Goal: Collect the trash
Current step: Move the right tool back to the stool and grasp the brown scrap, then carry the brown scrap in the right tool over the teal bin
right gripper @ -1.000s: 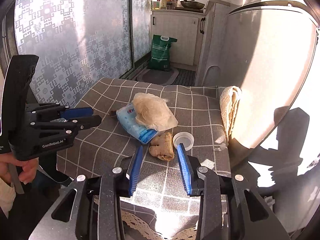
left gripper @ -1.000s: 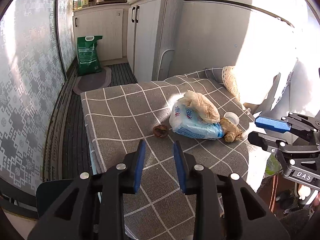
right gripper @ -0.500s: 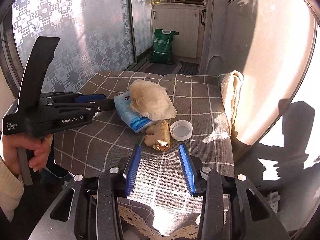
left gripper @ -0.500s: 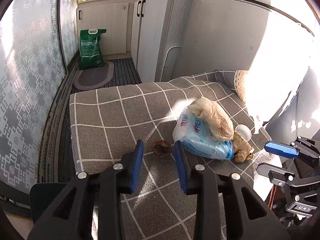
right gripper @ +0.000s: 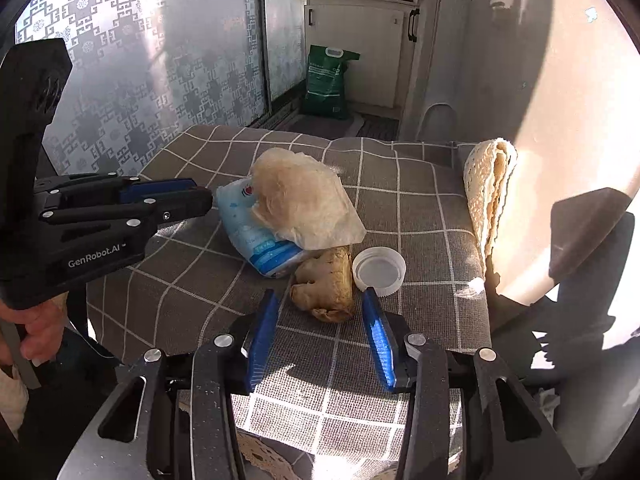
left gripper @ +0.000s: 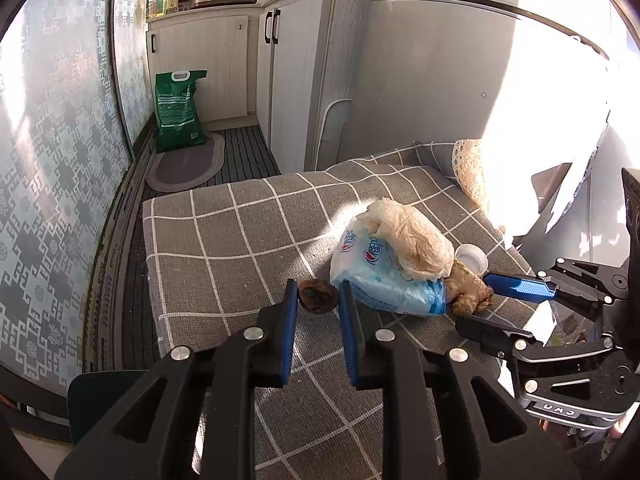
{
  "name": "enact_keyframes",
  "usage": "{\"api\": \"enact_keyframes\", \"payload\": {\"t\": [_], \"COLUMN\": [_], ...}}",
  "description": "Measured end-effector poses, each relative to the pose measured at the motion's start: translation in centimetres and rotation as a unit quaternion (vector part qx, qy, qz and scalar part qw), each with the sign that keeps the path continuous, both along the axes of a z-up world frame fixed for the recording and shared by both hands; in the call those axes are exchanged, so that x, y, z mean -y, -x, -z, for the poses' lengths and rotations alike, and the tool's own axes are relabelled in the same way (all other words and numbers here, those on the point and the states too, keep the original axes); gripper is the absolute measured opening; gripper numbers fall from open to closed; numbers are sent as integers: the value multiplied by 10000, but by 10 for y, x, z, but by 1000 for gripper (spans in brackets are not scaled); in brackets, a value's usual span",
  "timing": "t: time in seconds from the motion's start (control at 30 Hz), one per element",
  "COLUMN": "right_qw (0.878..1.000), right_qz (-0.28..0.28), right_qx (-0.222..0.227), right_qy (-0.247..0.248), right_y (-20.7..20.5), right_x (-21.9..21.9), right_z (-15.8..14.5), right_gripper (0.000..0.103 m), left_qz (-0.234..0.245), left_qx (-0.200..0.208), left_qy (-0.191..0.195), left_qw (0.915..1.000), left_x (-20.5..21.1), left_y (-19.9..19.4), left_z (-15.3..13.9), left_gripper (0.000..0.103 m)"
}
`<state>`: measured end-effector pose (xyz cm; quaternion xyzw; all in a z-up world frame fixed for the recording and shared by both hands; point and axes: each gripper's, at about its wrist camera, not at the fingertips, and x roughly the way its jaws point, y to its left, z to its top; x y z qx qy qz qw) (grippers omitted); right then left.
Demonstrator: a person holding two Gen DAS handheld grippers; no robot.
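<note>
**Brown scraps framed by both grippers on the checked cloth**

Grey checked fabric [left gripper: 224, 248] covers the surface where the trash lies in a loose cluster: a crumpled translucent plastic bag [right gripper: 304, 200] resting on a pale blue soft wrapper pack [left gripper: 384, 276], a knobbly tan ginger-like lump [right gripper: 326, 284] touching the pack's end, a white plastic screw cap [right gripper: 379, 270] just beside the lump, and a small dark brown shrivelled scrap [left gripper: 318, 298] lying apart on the pack's other side.

The left gripper [left gripper: 318, 308] has its jaws released, one blue pad on either side of the dark scrap, its right pad close to the blue pack. The right gripper [right gripper: 320, 320] is likewise spread wide, its fingers flanking the near end of the tan lump without touching it.

To do this pickup well, each tool should probably go a little lower and further forward so the pads meet the piece at its middle, not its near tip. The left pad near the pack risks pinching the wrapper too, so a slight shift away from it would help. Closing gently should stop the scrap rolling on the soft cloth.
</note>
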<state>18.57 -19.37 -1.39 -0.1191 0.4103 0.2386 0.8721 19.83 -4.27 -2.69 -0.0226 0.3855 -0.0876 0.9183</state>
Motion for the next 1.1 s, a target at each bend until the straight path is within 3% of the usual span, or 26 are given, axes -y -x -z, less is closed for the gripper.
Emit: {"api": "enact_keyframes", "payload": {"t": [0.2, 0.3, 0.4, 0.73, 1.1], "right_qw": [9999, 9999, 9997, 9988, 9992], "right_qz": [65, 81, 155, 451, -118], "right_qx": [24, -55, -21, 193, 366], "right_qy": [139, 107, 168, 20, -140], "right_y": [-5, -7, -5, 10, 24], "right_x": [-7, -10, -11, -5, -65], "right_z": [5, 5, 2, -31, -52], "right_gripper": [44, 33, 33, 33, 33], "left_qz": [22, 6, 39, 16, -238], "left_qx": [75, 117, 192, 364, 406], "left_qy": [80, 150, 189, 249, 189], "left_qw": [9999, 9998, 9996, 9990, 9987], "left_x": [-8, -14, -18, -36, -74], "left_y": [10, 14, 20, 40, 70], "left_z": [-8, -12, -18, -31, -32], "left_gripper": [22, 22, 22, 22, 22]}}
